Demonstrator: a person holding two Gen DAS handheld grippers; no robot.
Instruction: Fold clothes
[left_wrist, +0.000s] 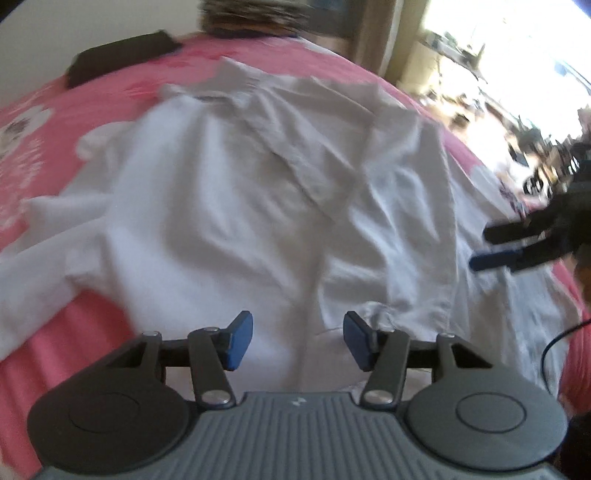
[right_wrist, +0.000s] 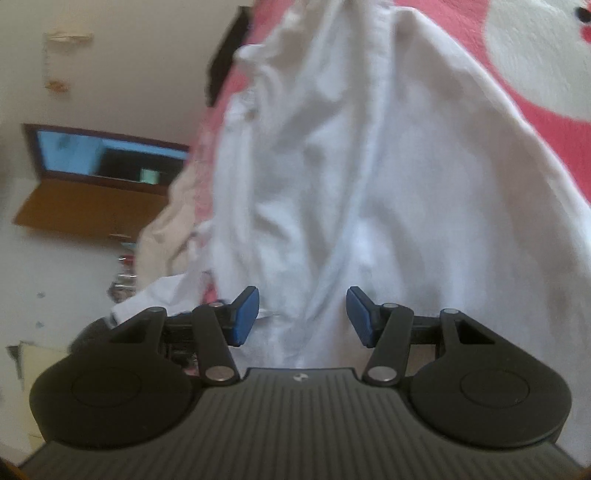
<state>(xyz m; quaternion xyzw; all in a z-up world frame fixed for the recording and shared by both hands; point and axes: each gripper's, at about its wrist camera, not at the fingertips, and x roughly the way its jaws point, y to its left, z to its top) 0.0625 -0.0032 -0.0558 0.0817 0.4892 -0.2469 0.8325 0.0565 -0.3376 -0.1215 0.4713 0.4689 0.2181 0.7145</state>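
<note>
Now both jaws stand apart and empty: the left hand-held gripper (left_wrist: 298, 339) over the crumpled white cotton shirt (left_wrist: 236, 192) on the pink patterned bed (left_wrist: 44, 122), the right hand-held gripper (right_wrist: 303, 315) likewise. Probably best to pinch one shirt edge cleanly, single layer, before folding toward the bed's middle.

Motion blur across both views. White shirt (left_wrist: 236, 206) runs off frame left of the left tongs (left_wrist: 298, 341). Clutter by the window (left_wrist: 509, 122), far right of them, unreadable. Screen (right_wrist: 110, 158) left of the right tongs (right_wrist: 303, 317): content illegible.

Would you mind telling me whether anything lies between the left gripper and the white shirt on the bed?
Nothing visible does: the left gripper is open directly over the white shirt, with only bare cloth between its fingers.
</note>
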